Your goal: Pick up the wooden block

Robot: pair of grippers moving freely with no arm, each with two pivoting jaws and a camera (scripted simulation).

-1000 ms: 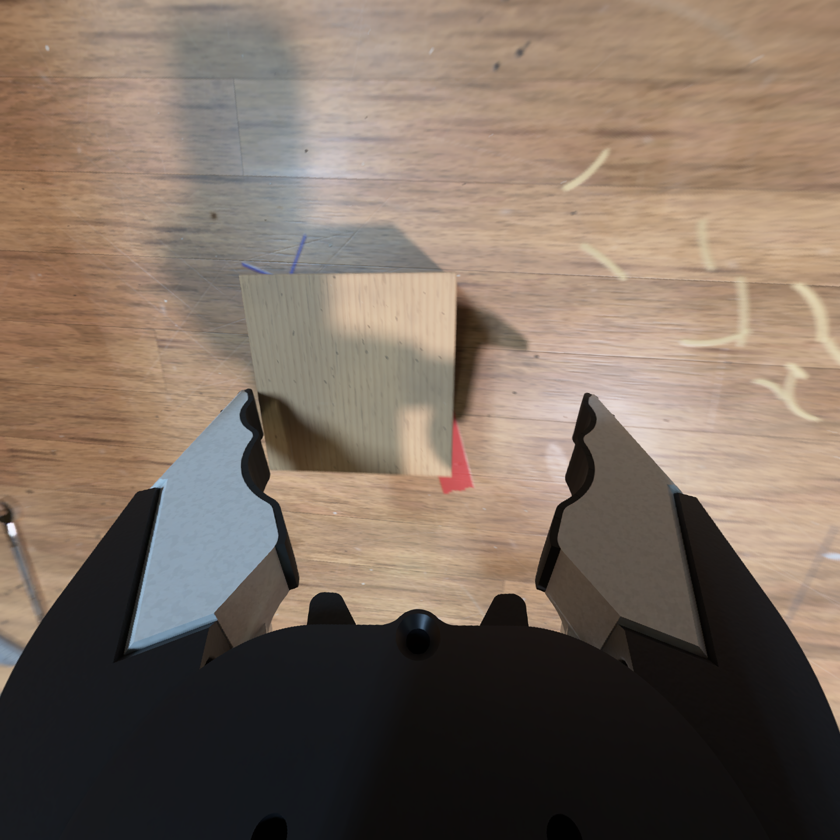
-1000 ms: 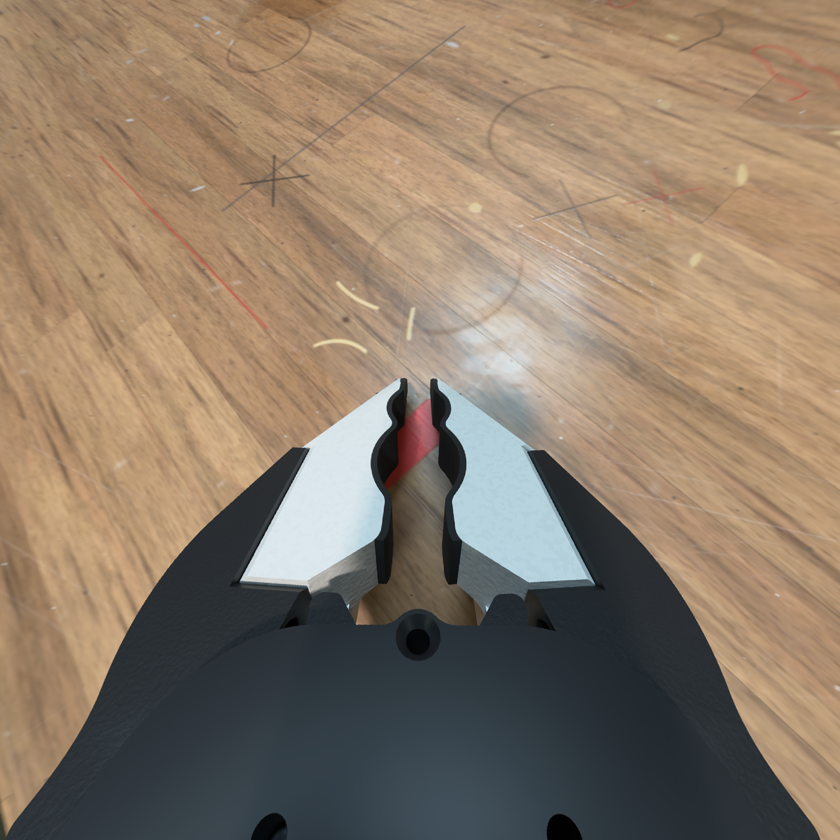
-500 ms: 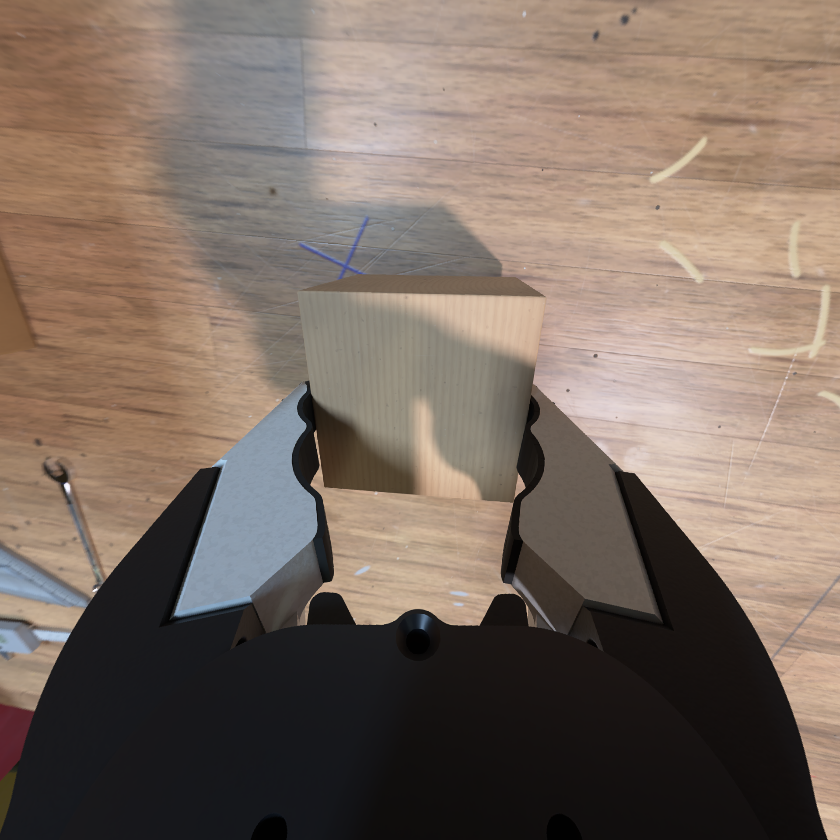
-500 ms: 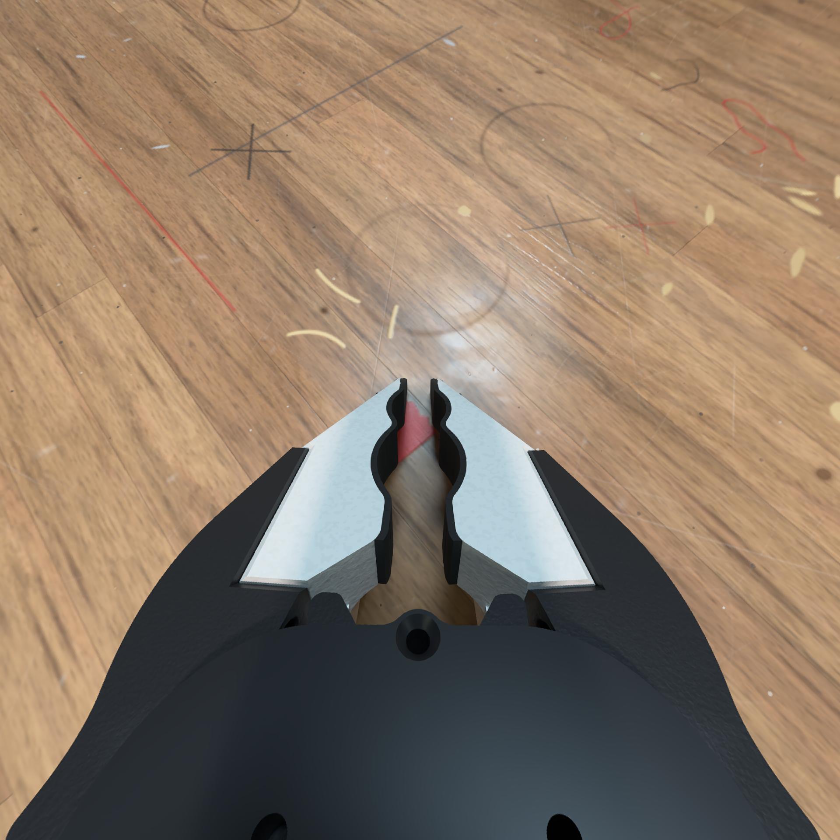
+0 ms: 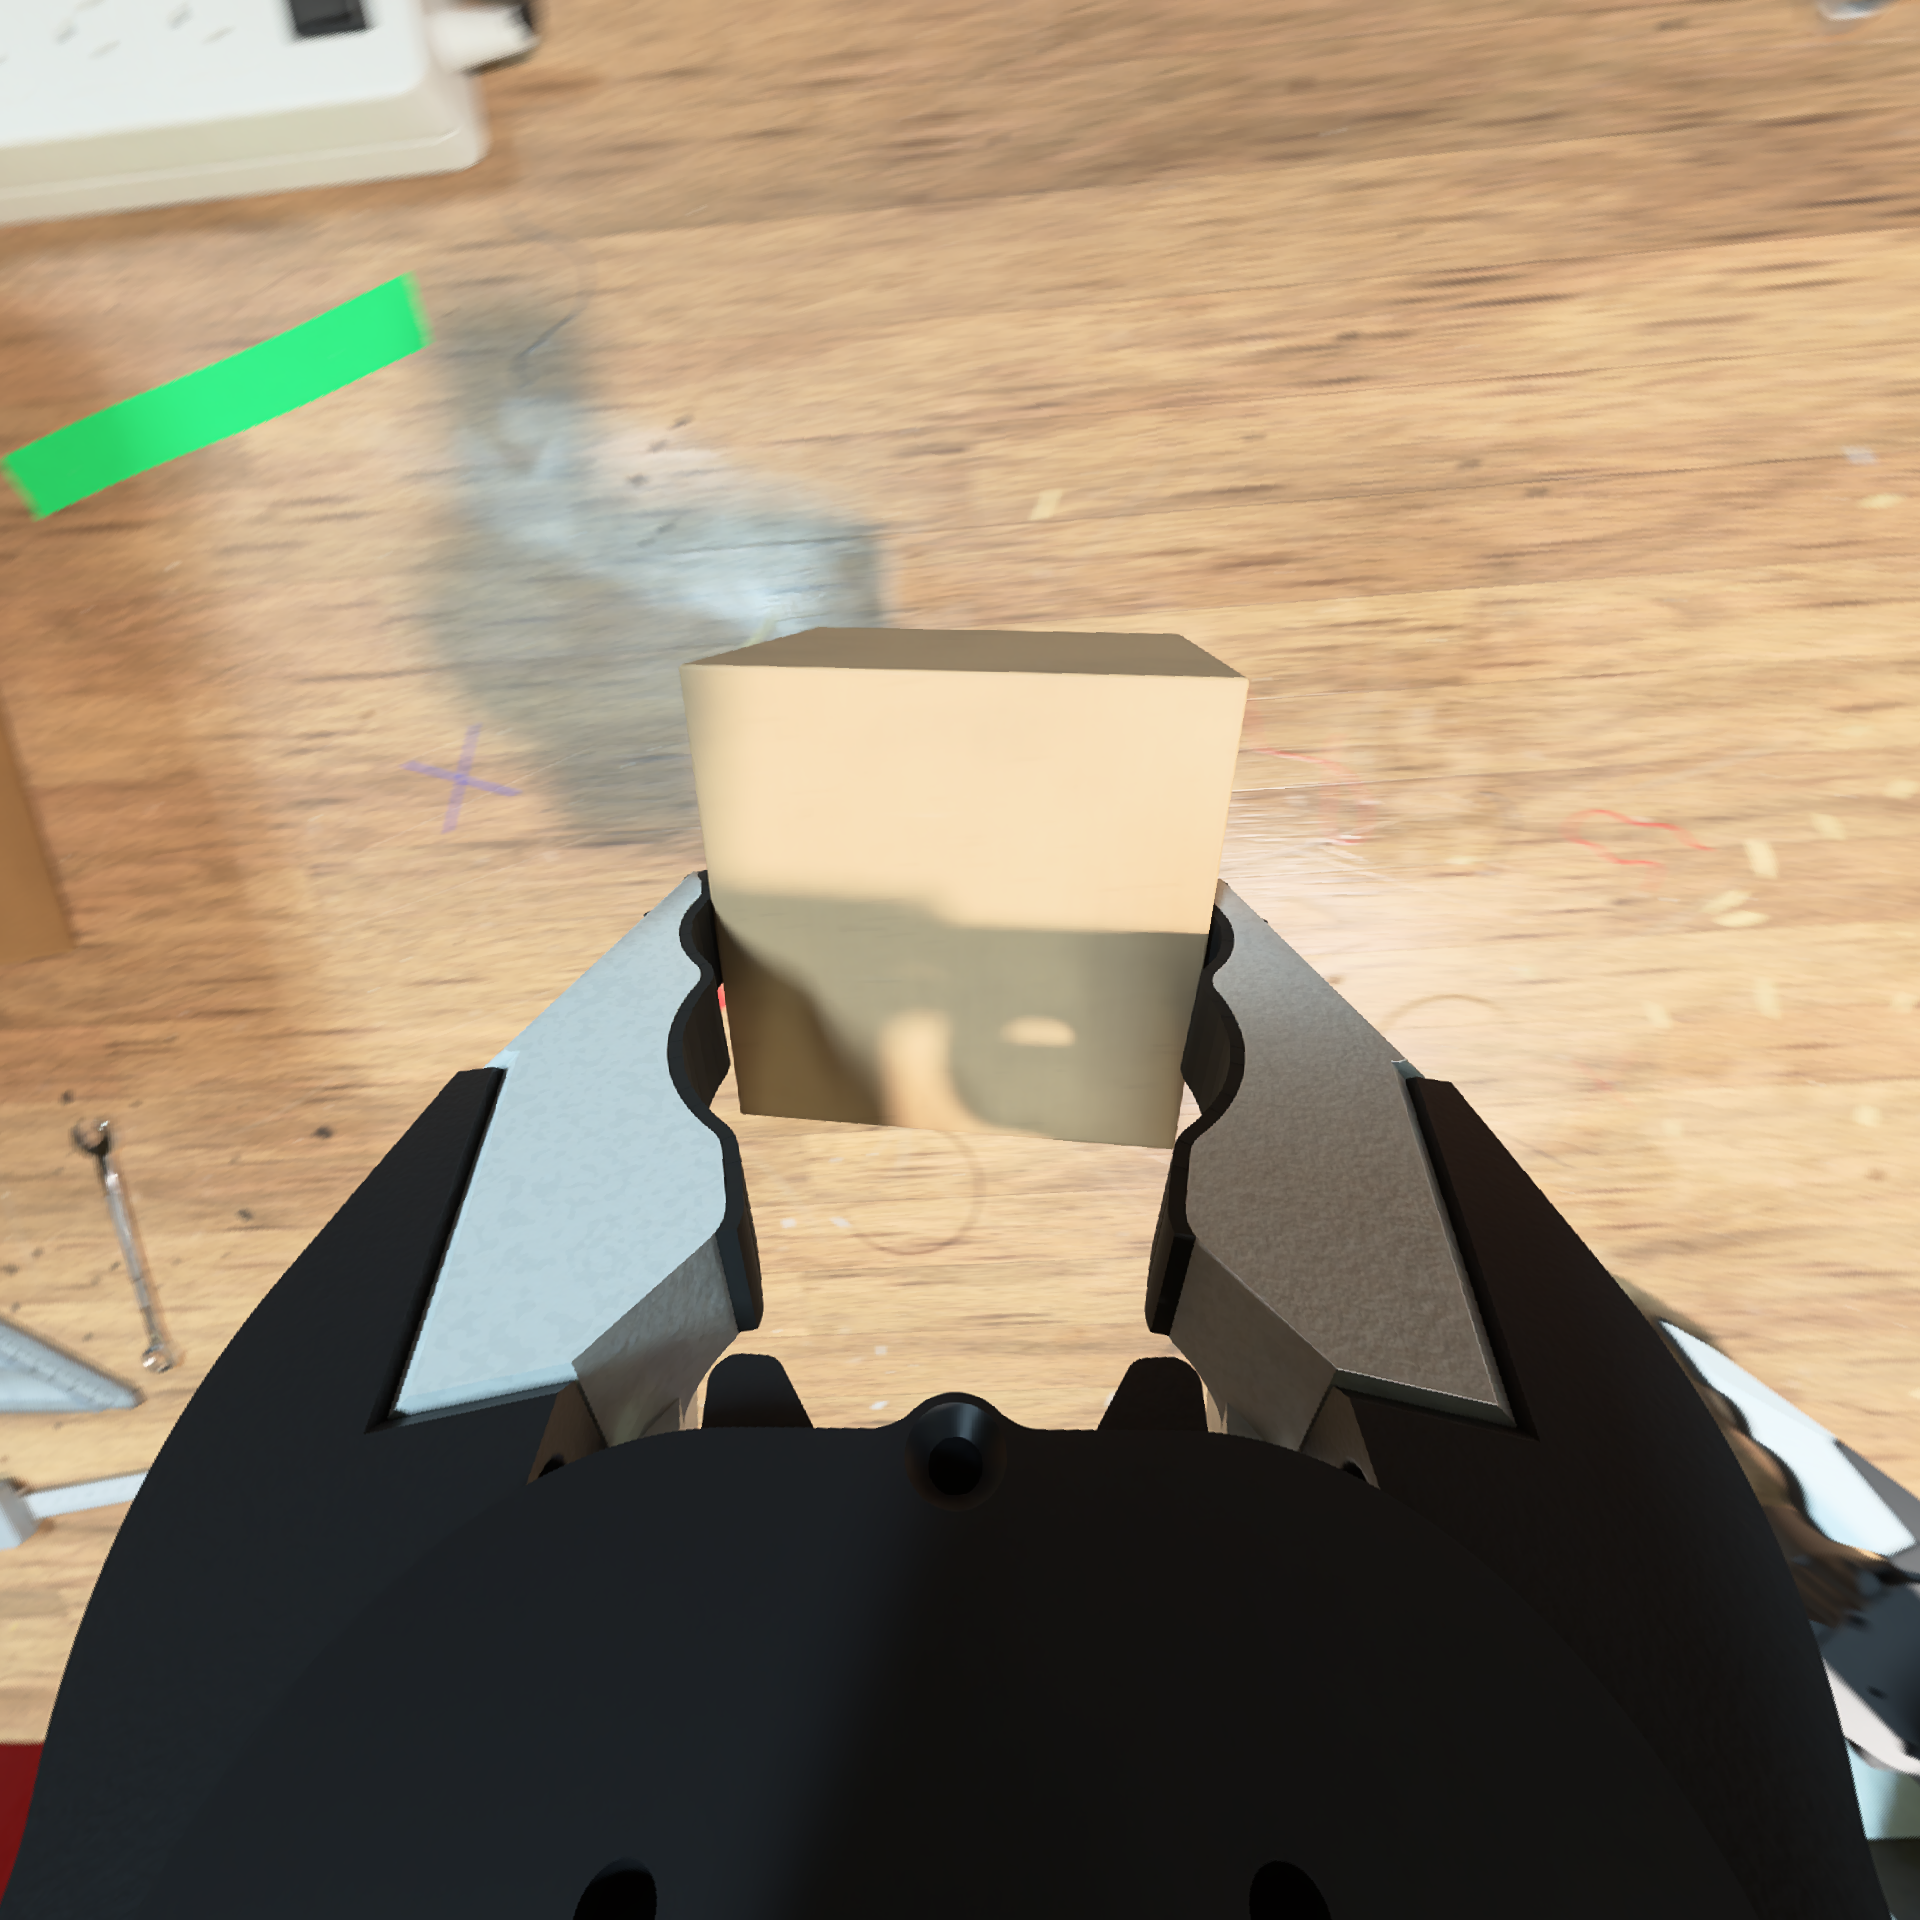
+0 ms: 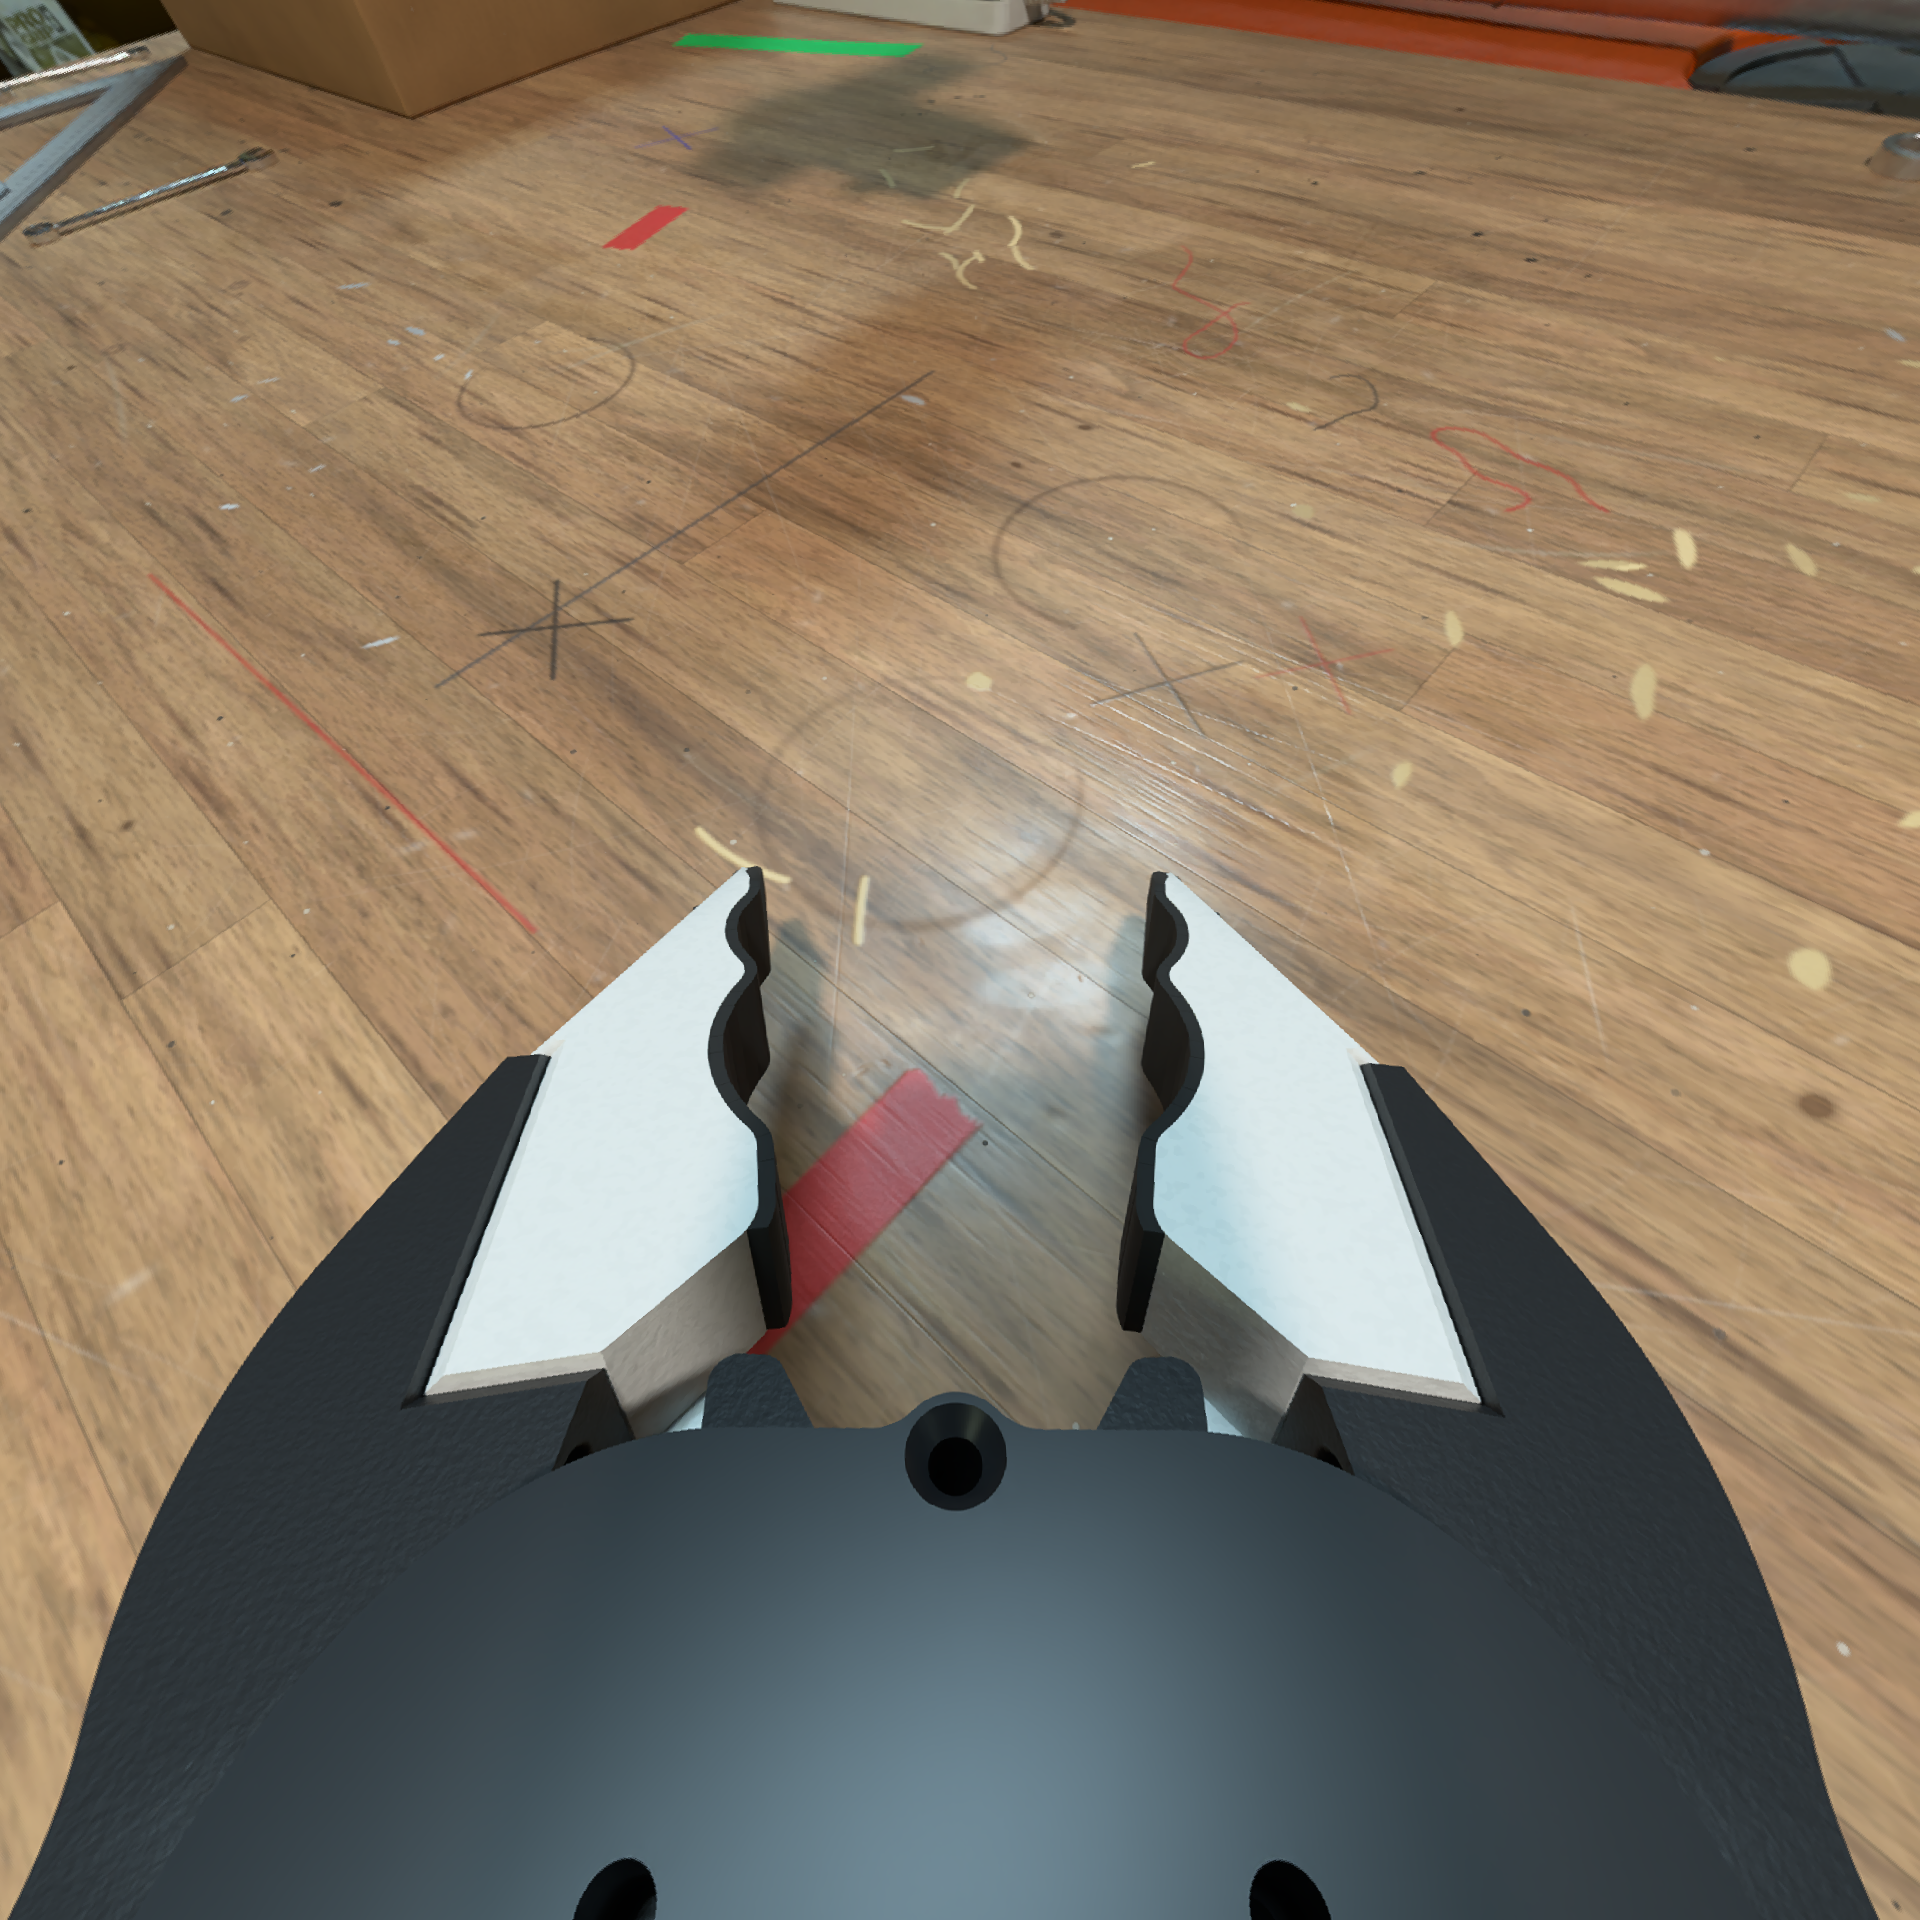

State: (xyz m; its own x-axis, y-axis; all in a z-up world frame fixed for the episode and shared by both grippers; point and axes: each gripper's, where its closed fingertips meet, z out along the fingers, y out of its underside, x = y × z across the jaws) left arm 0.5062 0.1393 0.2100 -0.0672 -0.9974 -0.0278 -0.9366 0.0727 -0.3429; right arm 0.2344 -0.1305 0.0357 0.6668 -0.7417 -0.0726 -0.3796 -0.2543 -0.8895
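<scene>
1. the wooden block sits clamped in my left tongs, both fingers pressed flat against its side faces near their tips. it looks lifted clear of the bench, since its shadow falls well away toward the far left.
2. my grip is only on the lower part of the block, close to the fingertips. if i tilt or swing fast, i judge it could pivot or slide out, as smooth flat faces give the pads little to bite on.
3. the bench surface reads blurred in the left wrist view, which suggests quick motion; a sudden stop could jolt the block loose.
4. my right tongs stand wide and hold nothing, low over a strip of red tape on the near part of the bench. they offer no support if the block drops.
5. around the bench: a green tape strip and a white device toward the far left corner, a wrench by the left edge. a falling block could knock into any of these.
</scene>
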